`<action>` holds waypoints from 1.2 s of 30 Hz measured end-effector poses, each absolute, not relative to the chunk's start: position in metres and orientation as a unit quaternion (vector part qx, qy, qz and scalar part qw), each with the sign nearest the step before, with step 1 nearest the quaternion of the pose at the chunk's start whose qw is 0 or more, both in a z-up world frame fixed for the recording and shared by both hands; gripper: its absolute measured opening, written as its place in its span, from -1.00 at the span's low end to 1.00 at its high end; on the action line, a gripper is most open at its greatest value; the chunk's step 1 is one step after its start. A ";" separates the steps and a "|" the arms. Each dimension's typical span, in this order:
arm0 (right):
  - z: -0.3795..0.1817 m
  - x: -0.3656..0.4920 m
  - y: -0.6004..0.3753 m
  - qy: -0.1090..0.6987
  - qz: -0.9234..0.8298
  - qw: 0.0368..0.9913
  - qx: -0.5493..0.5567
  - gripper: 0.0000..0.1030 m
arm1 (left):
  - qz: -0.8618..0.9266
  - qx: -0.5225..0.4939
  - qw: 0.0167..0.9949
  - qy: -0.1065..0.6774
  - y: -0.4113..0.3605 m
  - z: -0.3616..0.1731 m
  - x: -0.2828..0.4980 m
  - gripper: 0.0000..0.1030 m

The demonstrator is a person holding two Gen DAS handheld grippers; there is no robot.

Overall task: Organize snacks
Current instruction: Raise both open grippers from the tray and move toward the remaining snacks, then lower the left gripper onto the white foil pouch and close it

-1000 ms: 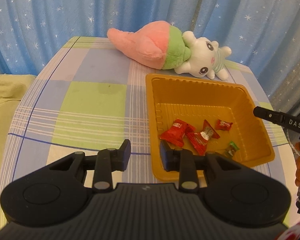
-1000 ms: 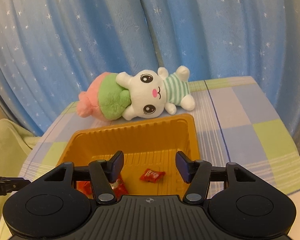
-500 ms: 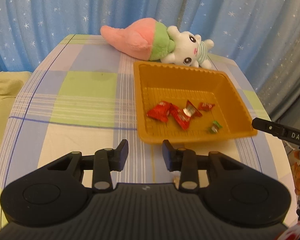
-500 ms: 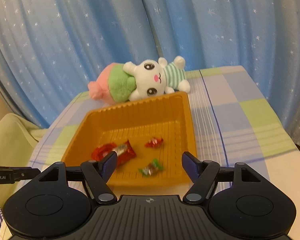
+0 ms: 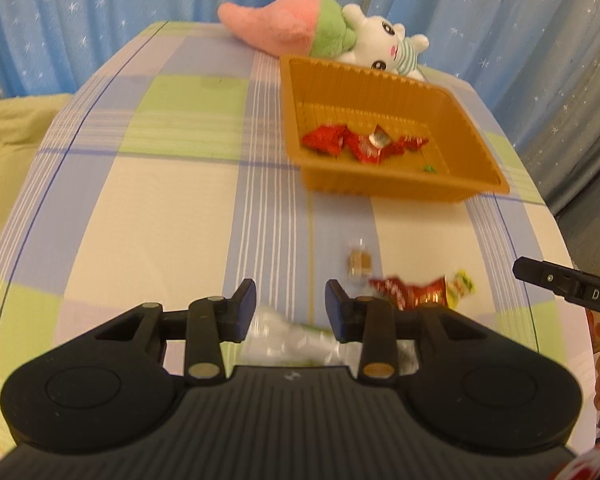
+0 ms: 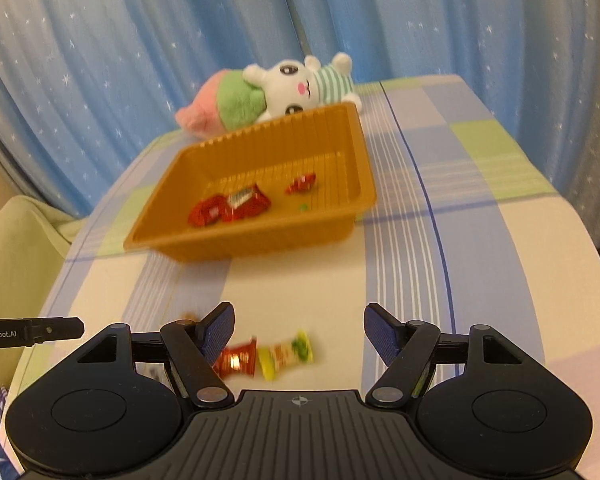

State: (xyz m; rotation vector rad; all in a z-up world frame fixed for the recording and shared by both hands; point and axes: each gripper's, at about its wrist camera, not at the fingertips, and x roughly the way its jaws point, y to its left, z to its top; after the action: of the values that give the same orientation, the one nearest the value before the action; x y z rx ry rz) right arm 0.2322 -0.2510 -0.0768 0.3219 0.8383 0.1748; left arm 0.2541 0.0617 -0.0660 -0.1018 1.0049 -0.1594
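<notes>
Across the whole background hangs a blue star-print curtain (image 6: 100,80), its lower edge hidden behind the table (image 5: 148,216) with its checked cloth. At upper right of the left wrist view lies a plush rabbit (image 5: 324,36), partly cut off by the far wall of the orange tray (image 5: 384,184). Inside the tray, centre frame, sit red snack packets (image 5: 340,142) and a small green candy (image 5: 429,168), blurred.

Lower centre, the left gripper (image 5: 291,307) has jaws apart, just been opening, nothing between the pads; a clear wrapper (image 5: 284,340) below is half hidden by its body. The right gripper (image 6: 299,330) stands released, wider, nothing clasped. Loose on the cloth near it: a red packet (image 6: 236,360) touching a yellow-green packet (image 6: 286,356), both smeared. A small brown sweet (image 5: 360,262) is hard to make out.
</notes>
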 end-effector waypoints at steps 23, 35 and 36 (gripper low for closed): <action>-0.098 0.195 -0.245 0.444 0.069 0.881 0.151 0.39 | -0.097 -0.055 0.838 0.535 0.025 -0.104 0.212 -0.28; -0.101 0.194 -0.247 0.450 0.064 0.877 0.155 0.39 | -0.075 -0.083 0.831 0.545 0.014 -0.120 0.229 -0.09; -0.101 0.194 -0.247 0.450 0.063 0.877 0.155 0.39 | -0.071 -0.085 0.831 0.545 0.016 -0.122 0.230 -0.09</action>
State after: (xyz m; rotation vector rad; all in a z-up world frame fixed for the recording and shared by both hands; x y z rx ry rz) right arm 0.1936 -0.2473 -0.1011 0.3233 0.9390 0.1323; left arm 0.2300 0.0156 -0.1216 -0.1793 1.1555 -0.1500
